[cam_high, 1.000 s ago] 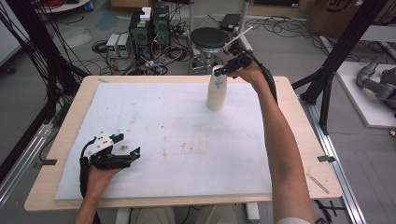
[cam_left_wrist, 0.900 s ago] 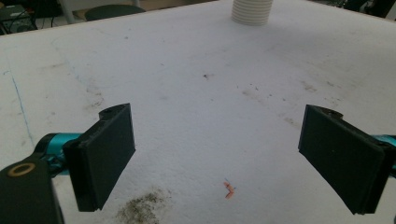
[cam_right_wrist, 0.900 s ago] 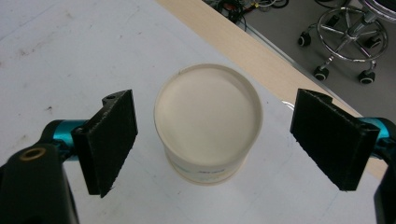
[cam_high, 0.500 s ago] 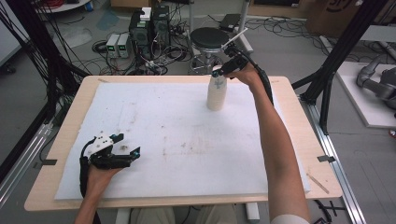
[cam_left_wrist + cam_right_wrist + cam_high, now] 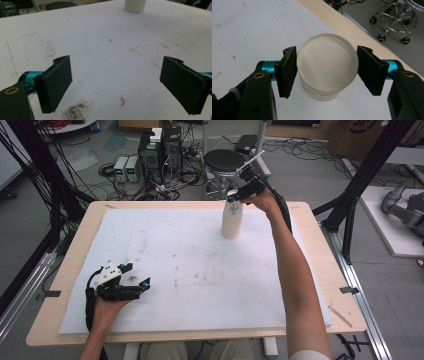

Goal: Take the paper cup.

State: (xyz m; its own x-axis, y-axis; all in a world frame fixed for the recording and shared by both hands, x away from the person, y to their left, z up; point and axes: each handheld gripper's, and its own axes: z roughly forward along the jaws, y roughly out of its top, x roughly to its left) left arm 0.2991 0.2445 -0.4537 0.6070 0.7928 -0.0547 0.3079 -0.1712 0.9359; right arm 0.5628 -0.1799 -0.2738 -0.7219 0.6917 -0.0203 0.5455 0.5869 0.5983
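One smooth round cup (image 5: 327, 67), white

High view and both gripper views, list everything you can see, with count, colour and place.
cup stack: one, white, far side of the mat, top cup between the right gripper's fingers
mat: one, white, stained, covering the table
table: one, light wood
stool: one, black seat, beyond the table
right gripper: one, black, jaws have just been closing, fingers pressing the top cup
left gripper: one, black, open, near-left on the mat
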